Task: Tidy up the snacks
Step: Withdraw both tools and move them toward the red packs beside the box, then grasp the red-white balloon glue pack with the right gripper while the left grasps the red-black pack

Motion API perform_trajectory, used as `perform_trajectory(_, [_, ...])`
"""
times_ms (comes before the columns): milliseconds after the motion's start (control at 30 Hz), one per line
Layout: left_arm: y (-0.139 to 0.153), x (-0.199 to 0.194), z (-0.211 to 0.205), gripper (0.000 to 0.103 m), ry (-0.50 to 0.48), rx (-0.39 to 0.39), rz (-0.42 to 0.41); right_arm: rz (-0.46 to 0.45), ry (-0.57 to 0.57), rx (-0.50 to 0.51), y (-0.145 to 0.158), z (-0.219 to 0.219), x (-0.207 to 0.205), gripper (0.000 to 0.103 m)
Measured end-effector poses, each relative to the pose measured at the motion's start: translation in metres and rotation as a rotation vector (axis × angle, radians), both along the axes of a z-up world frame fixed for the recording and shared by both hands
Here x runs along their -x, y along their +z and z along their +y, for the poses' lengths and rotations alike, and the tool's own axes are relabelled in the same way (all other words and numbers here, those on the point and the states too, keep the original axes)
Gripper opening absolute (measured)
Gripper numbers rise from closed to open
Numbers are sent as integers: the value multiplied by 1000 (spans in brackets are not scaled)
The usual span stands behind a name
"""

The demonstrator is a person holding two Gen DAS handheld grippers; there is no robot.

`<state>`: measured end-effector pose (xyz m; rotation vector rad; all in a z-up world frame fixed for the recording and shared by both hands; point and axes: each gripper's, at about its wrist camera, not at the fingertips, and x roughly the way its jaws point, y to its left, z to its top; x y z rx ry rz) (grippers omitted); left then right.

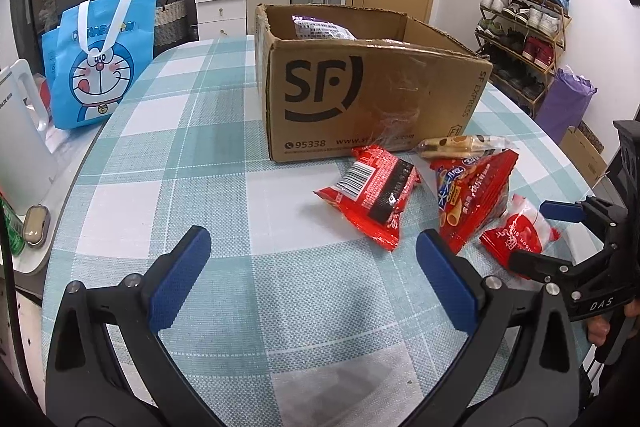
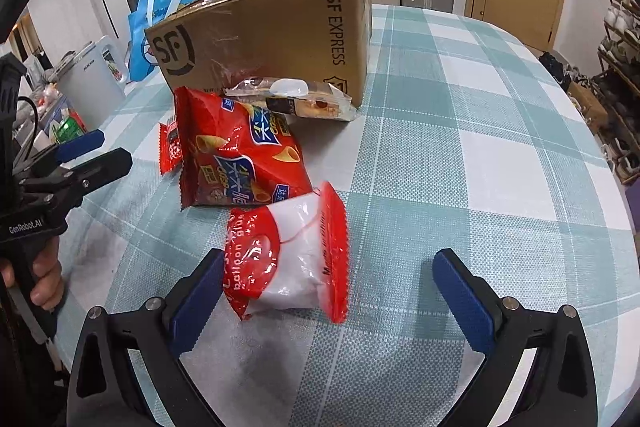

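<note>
Four snack packets loose on checked tablecloth (image 1: pixel 248 131) before cardboard box (image 1: pixel 372 95). Nearest right gripper (image 2: pixel 328 291): red-and-white packet (image 2: pixel 292 259), just ahead and left of centre, touching left pad, long axis running away toward box. Right jaws spread wide, holding nothing. Left gripper (image 1: pixel 312 279) likewise spread and holding nothing, farther off; red barcode packet (image 1: pixel 370 195) ahead to its right.

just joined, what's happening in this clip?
A person holds a gripper in each hand over a checked table, sorting snacks into the cardboard box. One purple packet is already inside. Four packets lie in front of the box. The right gripper, open, is closing in on the red-and-white packet, which lies partly between its fingers. The left gripper is open and holds nothing, near the red barcode packet.
</note>
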<state>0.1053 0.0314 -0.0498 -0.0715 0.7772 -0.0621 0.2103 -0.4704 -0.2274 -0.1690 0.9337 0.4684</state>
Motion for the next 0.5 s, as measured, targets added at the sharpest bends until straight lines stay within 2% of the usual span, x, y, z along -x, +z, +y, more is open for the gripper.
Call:
perform_trajectory(133, [-1,-1,0,102,-2,5,5,-19,34,63,-3,6,5,102])
perform_trajectory(500, [-7,-9,-10,102,-27,15,32,-17,71,63,-3,3,5,102])
